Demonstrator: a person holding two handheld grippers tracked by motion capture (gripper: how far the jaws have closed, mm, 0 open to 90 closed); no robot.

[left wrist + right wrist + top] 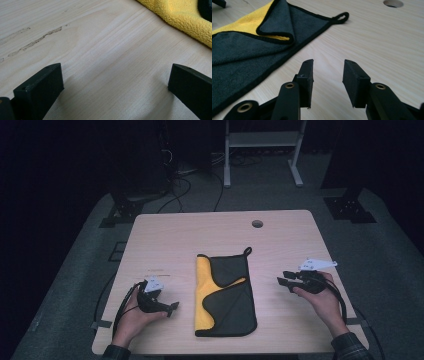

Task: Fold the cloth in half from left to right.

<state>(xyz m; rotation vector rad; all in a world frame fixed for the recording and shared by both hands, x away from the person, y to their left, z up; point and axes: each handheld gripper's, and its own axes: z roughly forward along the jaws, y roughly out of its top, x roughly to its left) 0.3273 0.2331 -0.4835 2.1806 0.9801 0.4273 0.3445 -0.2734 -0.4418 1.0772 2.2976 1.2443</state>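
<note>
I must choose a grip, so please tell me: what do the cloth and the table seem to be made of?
Cloth: probably microfibre or fleece, yellow and dark grey; fuzzy matt pile, stitched black edge. Table: pale wood or wood-look laminate; visible grain, smooth matt surface.

My left gripper (172, 308) and right gripper (281, 281) are black, each with a pale three-cornered top plate, brass-ringed pivots, a trailing black cable; my cuffs are dark plaid.

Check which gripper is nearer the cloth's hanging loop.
Right. The right gripper sits off the folded cloth's right edge, nearer the hanging loop at its far corner. The left gripper rests by the cloth's near left, yellow side.
</note>
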